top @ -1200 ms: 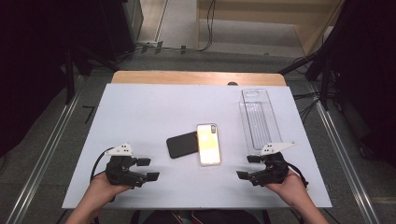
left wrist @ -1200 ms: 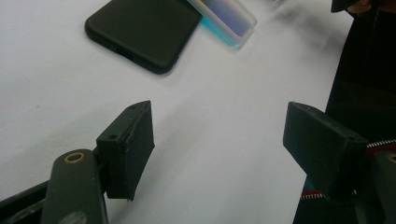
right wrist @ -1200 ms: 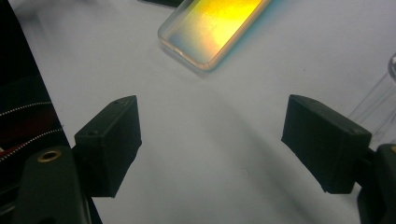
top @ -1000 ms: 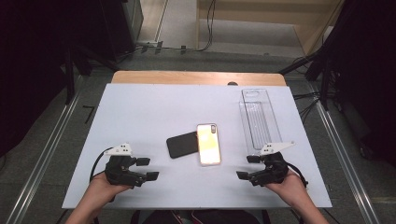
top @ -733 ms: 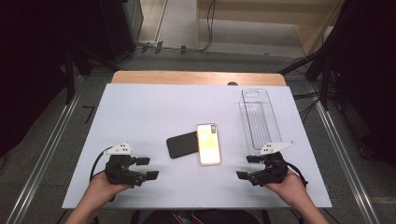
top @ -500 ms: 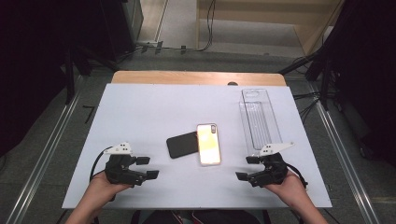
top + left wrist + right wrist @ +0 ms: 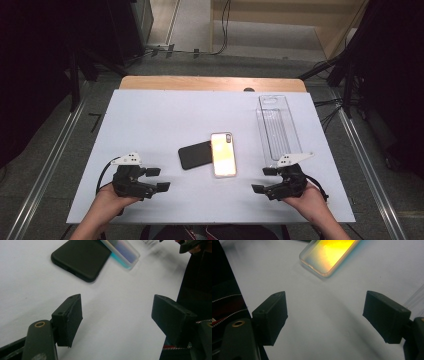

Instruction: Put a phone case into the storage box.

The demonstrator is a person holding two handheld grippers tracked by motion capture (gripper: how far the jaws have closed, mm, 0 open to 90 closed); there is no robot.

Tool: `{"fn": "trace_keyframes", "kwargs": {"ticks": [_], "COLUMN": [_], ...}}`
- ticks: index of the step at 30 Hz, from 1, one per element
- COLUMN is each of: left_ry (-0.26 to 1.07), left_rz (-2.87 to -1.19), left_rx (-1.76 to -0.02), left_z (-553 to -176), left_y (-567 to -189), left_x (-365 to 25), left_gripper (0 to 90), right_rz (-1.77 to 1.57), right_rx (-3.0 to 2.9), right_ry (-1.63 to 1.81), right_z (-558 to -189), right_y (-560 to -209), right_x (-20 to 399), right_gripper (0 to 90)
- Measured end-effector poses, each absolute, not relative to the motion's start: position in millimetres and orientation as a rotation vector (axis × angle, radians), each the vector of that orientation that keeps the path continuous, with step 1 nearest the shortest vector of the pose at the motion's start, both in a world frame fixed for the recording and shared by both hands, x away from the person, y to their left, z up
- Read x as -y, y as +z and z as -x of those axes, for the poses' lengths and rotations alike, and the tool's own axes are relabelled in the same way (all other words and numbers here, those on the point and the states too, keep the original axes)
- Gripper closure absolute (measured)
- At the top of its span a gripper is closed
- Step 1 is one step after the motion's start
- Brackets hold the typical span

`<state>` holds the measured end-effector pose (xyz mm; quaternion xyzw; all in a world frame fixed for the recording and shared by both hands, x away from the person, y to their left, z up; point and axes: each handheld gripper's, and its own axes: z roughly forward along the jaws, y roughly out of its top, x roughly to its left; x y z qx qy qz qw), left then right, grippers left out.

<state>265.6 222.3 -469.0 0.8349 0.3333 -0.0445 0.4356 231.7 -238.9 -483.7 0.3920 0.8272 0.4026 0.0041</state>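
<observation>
bench (image 7: 150, 120): white, all things carried | tray (image 7: 278, 127): clear, empty, far right | phone (image 7: 223, 154): lit, at centre, its edge laid on the black case (image 7: 195, 155) | left gripper (image 7: 156, 179), right gripper (image 7: 262, 180): jaws apart, nothing held, rested near the front edge | step: start judged, reach to phone and case called for

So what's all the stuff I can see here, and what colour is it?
black case: 1, black, table middle, left of the phone, touching it
phone: 1, shiny orange-yellow in a clear case, table middle
tray: 1, clear plastic, back right
table: 1, white top, wooden back edge
left gripper: 1, black, near left, open, holding nothing
right gripper: 1, black, near right, open, holding nothing
hands: 2, at the near edge
</observation>
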Motion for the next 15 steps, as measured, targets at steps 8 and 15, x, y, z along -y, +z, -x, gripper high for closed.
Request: {"fn": "trace_keyframes", "kwargs": {"ticks": [8,15], "left_ry": [-0.113,-0.117], "left_rz": [-2.072,-2.071], "left_rx": [-0.827,-0.826], "left_z": [-265.4,-265.4], "left_y": [-468.9,-468.5], "left_x": [-222.9,-223.2], "left_gripper": [24.8,24.8], "right_rz": [-1.236,-1.293], "right_rx": [-2.585,-2.575], "right_ry": [1.267,1.295], "right_z": [-232.8,-233.9], "right_y": [-483.2,-482.0], "right_x": [241.8,243.0], "right_gripper": [17.7,17.4]}}
